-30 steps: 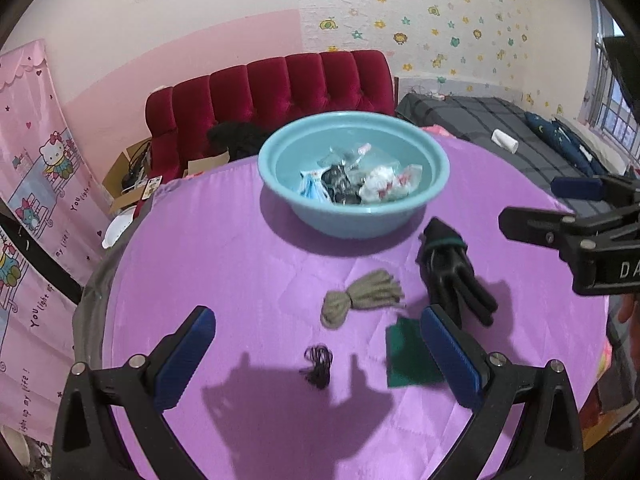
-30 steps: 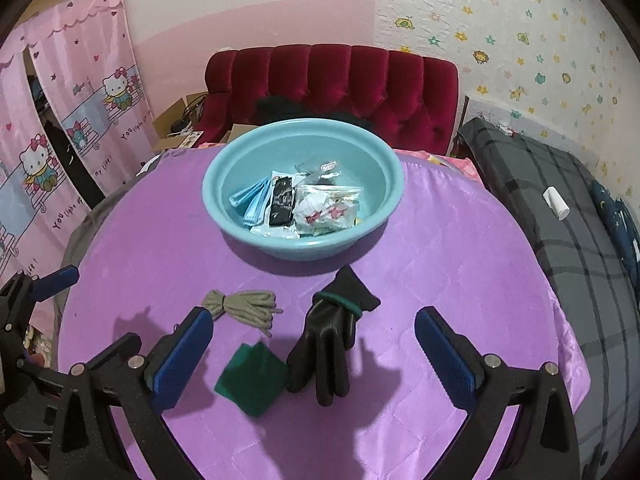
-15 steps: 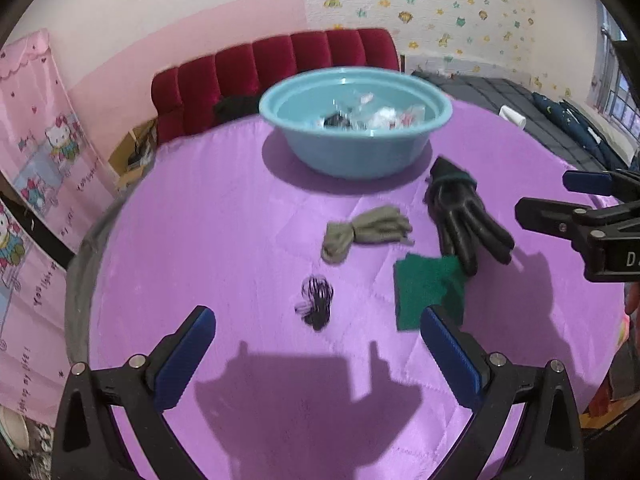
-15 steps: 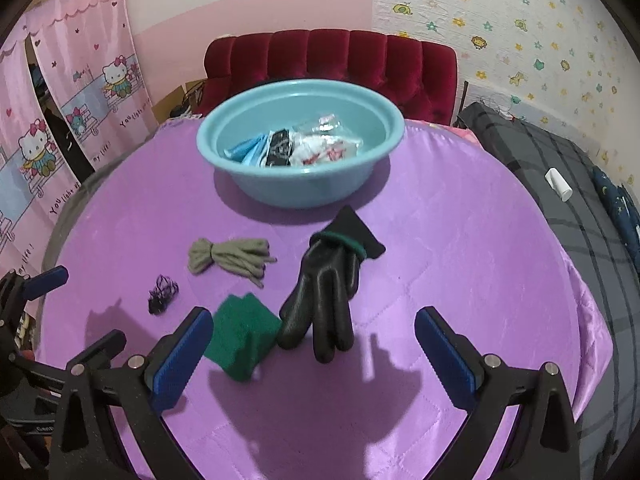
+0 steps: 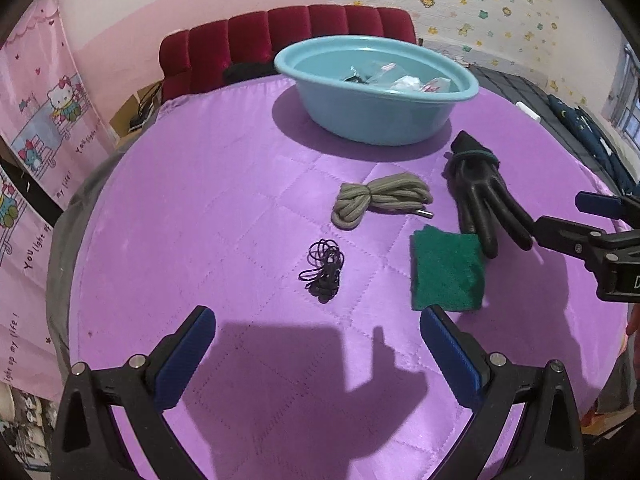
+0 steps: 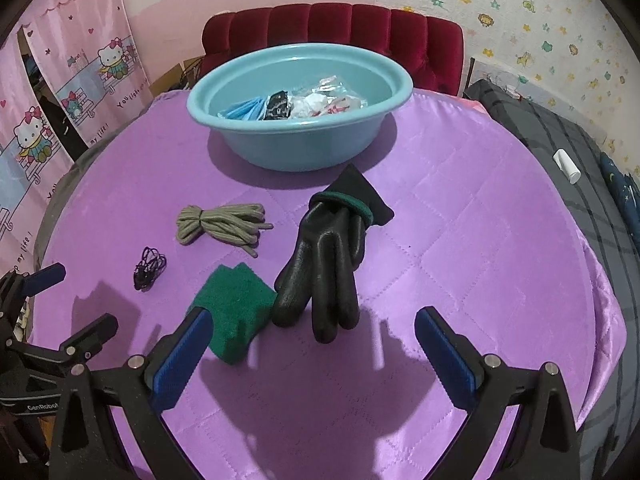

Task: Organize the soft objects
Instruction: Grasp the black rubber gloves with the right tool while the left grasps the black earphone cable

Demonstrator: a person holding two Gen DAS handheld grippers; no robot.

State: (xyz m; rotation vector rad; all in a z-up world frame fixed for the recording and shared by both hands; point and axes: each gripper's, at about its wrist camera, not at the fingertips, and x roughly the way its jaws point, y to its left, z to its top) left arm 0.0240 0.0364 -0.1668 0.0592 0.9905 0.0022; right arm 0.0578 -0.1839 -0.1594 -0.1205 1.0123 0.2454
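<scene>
On the purple quilted table [image 5: 200, 200] lie a black glove [image 6: 324, 264], a green scouring pad [image 6: 236, 312], a coiled grey cord [image 6: 220, 224] and a small tangle of black hair ties [image 6: 149, 266]. In the left wrist view the same glove [image 5: 480, 200], pad [image 5: 446, 272], cord [image 5: 380, 198] and hair ties [image 5: 324, 270] show. A light blue basin [image 6: 300, 136] behind them holds several packets. My left gripper [image 5: 318, 356] is open, low over the table just short of the hair ties. My right gripper [image 6: 314, 356] is open, its left finger beside the pad, the glove's fingers just ahead.
A red tufted sofa [image 6: 332, 36] stands behind the table. A grey plaid bed [image 6: 580, 168] with a white bottle [image 6: 566, 166] is at the right. Pink cartoon curtains [image 6: 60, 92] hang at the left. Bare cloth lies at the table's right side [image 6: 480, 240].
Both grippers have dropped lower and drawn nearer to the items on the cloth; the basin now sits farther up in both views. Nothing has been taken hold of.
</scene>
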